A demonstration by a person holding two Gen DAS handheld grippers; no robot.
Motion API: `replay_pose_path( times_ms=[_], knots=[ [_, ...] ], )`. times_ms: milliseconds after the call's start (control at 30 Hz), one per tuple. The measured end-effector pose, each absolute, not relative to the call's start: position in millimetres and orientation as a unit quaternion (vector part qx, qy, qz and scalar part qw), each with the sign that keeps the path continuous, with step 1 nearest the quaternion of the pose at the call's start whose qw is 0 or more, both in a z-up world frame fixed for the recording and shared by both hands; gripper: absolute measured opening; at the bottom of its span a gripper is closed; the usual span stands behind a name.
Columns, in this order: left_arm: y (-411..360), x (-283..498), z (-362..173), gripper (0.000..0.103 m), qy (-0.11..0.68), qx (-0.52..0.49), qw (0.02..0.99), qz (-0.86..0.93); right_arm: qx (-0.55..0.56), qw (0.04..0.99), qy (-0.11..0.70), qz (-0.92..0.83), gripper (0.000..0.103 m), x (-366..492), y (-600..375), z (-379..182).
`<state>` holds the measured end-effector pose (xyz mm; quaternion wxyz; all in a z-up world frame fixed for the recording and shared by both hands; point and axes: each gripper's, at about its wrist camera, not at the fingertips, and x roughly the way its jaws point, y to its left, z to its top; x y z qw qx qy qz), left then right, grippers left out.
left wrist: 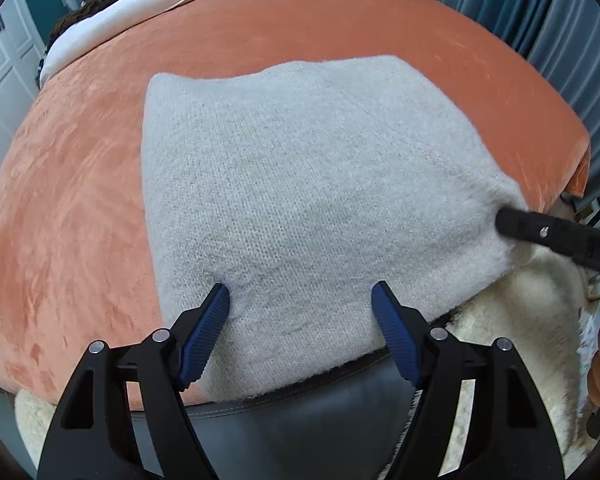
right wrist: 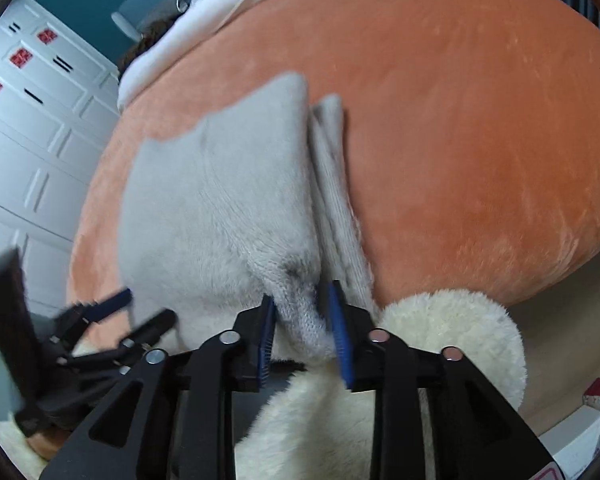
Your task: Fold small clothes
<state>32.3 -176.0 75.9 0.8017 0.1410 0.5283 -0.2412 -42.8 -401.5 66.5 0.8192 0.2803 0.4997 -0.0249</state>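
The grey knit sweater (left wrist: 300,184) lies partly folded on the orange bedspread (left wrist: 80,208), right gripper (right wrist: 302,320) pinching its near-right corner, left gripper (left wrist: 300,300) released; folding seems unfinished.

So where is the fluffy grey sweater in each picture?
Left wrist view: the grey sweater fills the middle, lying on the orange blanket, just ahead of the open left tongs.
Right wrist view: the sweater lies left of centre, its near corner pinched in the right tongs.
Shared landmark: the orange blanket under it.
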Motion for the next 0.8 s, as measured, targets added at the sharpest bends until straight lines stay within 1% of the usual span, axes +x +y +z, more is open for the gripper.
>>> replay_pose_path(
  times_ms=[100,167,233,367,400,433,500,567,633,667,700,767,800],
  knots=[
    [-164.1,36.9,85.9,0.071,0.528,0.097,0.809,-0.241,0.266,0.834,0.483,-0.03,0.042,-31.7,-410.0,79.4],
    [-155.1,38.8,91.2,0.071,0.529,0.073,0.811,-0.239,0.257,0.839,0.478,-0.035,0.044,-17.4,-414.7,83.2],
    [-146.5,40.8,93.7,0.071,0.531,0.063,0.814,-0.227,0.26,0.839,0.477,-0.037,0.05,3.8,-412.9,81.9],
    [-133.9,44.6,91.6,0.071,0.536,0.059,0.816,-0.208,0.265,0.824,0.5,-0.028,0.051,38.0,-404.4,62.5],
    [-130.1,46.4,90.6,0.071,0.539,0.055,0.816,-0.203,0.256,0.822,0.508,-0.025,0.044,46.3,-400.5,60.2],
    [-126.4,48.2,90.0,0.071,0.542,0.049,0.815,-0.197,0.232,0.825,0.515,-0.027,0.016,55.1,-393.2,59.0],
    [-120.6,48.4,89.6,0.071,0.544,0.044,0.816,-0.19,0.21,0.839,0.502,-0.015,0.013,62.8,-384.6,77.2],
    [-116.6,50.1,87.4,0.071,0.545,0.046,0.817,-0.183,0.216,0.869,0.445,0.007,0.012,55.7,-384.3,116.1],
    [-114.2,52.4,81.4,0.071,0.552,0.042,0.813,-0.18,0.217,0.883,0.415,0.003,0.012,48.9,-390.7,134.6],
    [-113.6,53.5,78.5,0.071,0.556,0.037,0.811,-0.18,0.216,0.881,0.42,-0.006,0.012,49.1,-397.0,127.4],
    [-113.0,54.5,76.4,0.071,0.558,0.035,0.809,-0.18,0.204,0.872,0.444,-0.023,0.012,53.1,-399.9,110.4],
    [-116.1,53.8,73.2,0.071,0.562,0.039,0.805,-0.186,0.171,0.828,0.531,-0.05,0.012,63.7,-400.7,49.0],
    [-116.8,52.6,73.2,0.071,0.562,0.041,0.805,-0.187,0.179,0.826,0.531,-0.051,0.014,59.2,-401.5,35.8]
  ],
)
